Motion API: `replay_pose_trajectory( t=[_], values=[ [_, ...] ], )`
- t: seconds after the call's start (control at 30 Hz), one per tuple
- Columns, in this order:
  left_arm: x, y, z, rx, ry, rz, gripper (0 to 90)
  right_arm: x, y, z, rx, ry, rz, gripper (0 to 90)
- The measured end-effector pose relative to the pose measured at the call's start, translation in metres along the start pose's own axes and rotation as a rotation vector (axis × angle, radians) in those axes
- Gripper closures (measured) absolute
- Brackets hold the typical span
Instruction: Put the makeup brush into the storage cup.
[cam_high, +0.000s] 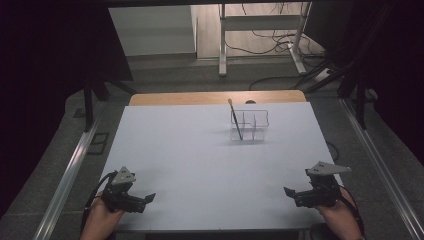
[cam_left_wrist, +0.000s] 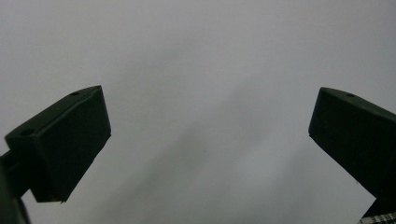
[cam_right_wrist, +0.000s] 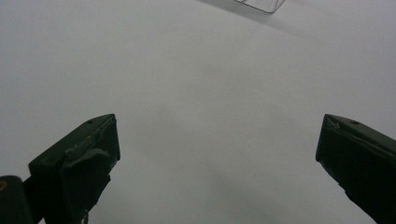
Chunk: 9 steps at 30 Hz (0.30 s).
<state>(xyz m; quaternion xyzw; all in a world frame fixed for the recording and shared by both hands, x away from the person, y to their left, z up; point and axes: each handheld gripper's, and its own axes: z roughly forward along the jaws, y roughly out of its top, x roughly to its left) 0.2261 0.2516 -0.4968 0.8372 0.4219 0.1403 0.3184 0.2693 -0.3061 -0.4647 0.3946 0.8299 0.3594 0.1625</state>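
A person's two hands rest at the near edge of a white table (cam_high: 200, 165), each holding a two-jaw gripper, seen from the fixed camera above. The left gripper (cam_high: 148, 198) sits at the near left corner, its jaws pointing across the tabletop toward the right gripper (cam_high: 288, 191), which sits at the near right corner and points back at it; the two are well apart, with bare white surface between them. In the left gripper view, the black jaws stand wide apart with nothing between them, over plain tabletop. In the right gripper view, the jaws likewise stand spread and hold nothing. Ahead of both tools, toward the far side of the table and somewhat nearer the right gripper's side, stands a clear plastic organizer (cam_high: 249, 125) divided into compartments. A thin pencil-like stick (cam_high: 234, 118) leans tilted in its left end, its tip rising above the rim; which compartment it stands in cannot be made out. A corner of the organizer (cam_right_wrist: 261, 4) appears at the top edge of the right gripper view, well beyond the jaws. Neither gripper touches the organizer or the stick. A strip of bare wood (cam_high: 215, 97) borders the table's far edge beyond the organizer.
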Motion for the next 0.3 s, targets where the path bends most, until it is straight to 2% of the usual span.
replay_pose_trajectory(
  t=[0.3],
  values=[
    [-0.0003,0.0009,0.0008,0.008,0.002,0.008,0.0,-0.0008,-0.0004,0.0014,0.012,0.005,0.003,0.0]
  ],
)
